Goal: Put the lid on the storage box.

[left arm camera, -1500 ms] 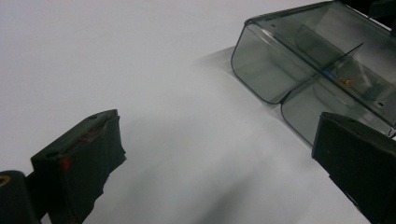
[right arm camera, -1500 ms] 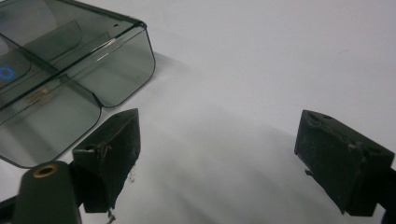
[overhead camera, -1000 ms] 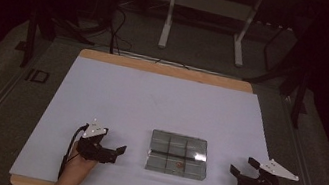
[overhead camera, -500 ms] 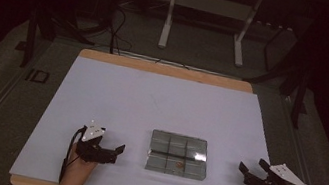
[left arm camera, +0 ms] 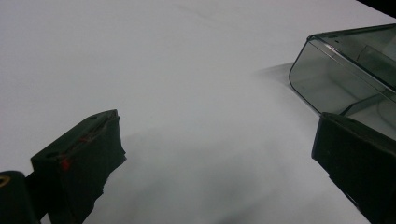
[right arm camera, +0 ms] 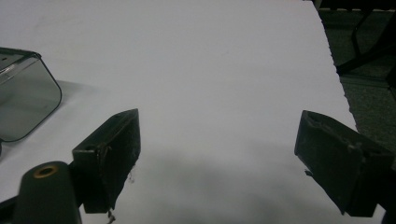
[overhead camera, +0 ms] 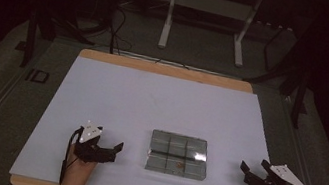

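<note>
A clear plastic box [overhead camera: 177, 154] split into several compartments lies flat on the white sheet [overhead camera: 161, 102] near the front edge. A small brownish speck [overhead camera: 179, 165] shows in one of its front compartments. My left gripper [overhead camera: 113, 151] rests on the sheet to the left of the box, open, its jaws pointing toward the box. In the left gripper view the gripper [left arm camera: 217, 126] holds nothing, and a box corner [left arm camera: 345, 70] lies ahead at the right. My right gripper [overhead camera: 253, 169] sits open to the right of the box. In the right gripper view, that gripper [right arm camera: 222, 121] is empty, with the box's corner [right arm camera: 23, 93] at far left.
The sheet covers a wooden table whose edge [overhead camera: 166, 69] shows at the back. Beyond it on the dark floor stand a white metal frame [overhead camera: 206, 13] and cables [overhead camera: 114, 18]. The sheet's right edge [right arm camera: 334, 60] runs close to the right gripper.
The right gripper has slid slightly to the right, toward the sheet's edge. The left gripper has barely shifted. The box has not moved.
</note>
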